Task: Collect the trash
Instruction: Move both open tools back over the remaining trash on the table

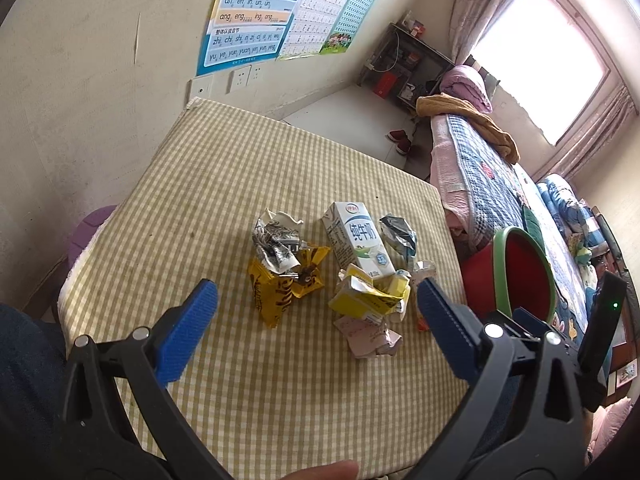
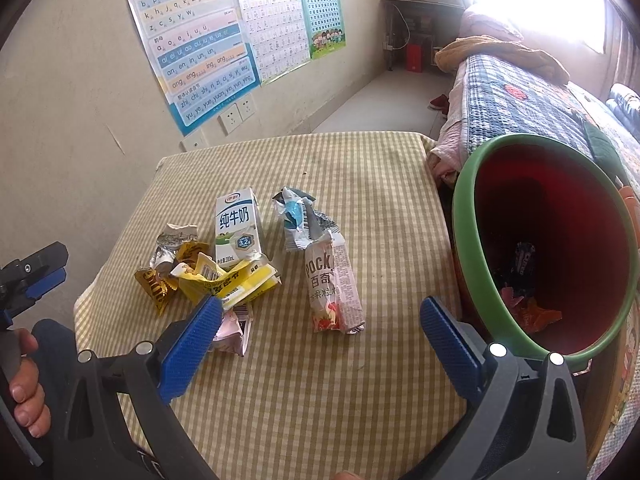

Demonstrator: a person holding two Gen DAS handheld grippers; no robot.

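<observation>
Trash lies in a heap on the checked table (image 1: 248, 380) (image 2: 320, 400): a white milk carton (image 1: 356, 240) (image 2: 237, 229), a torn yellow box (image 1: 368, 296) (image 2: 228, 280), a yellow wrapper (image 1: 276, 292) (image 2: 156, 286), a crumpled silver wrapper (image 1: 276, 240) (image 2: 174, 240), a grey-blue foil wrapper (image 1: 398, 232) (image 2: 300, 220), a pink paper scrap (image 1: 370, 336) (image 2: 232, 332) and a Pocky packet (image 2: 334, 292). My left gripper (image 1: 316, 300) hangs open above and in front of the heap. My right gripper (image 2: 320, 312) is open too, with the Pocky packet seen between its fingers.
A red bin with a green rim (image 2: 464, 216) (image 1: 500, 264) stands off the table's right edge, with a few wrappers (image 2: 528, 308) at its bottom. A bed (image 1: 480, 168) lies beyond it. The wall with posters (image 2: 192, 40) runs behind the table. A purple stool (image 1: 86, 228) sits at the left.
</observation>
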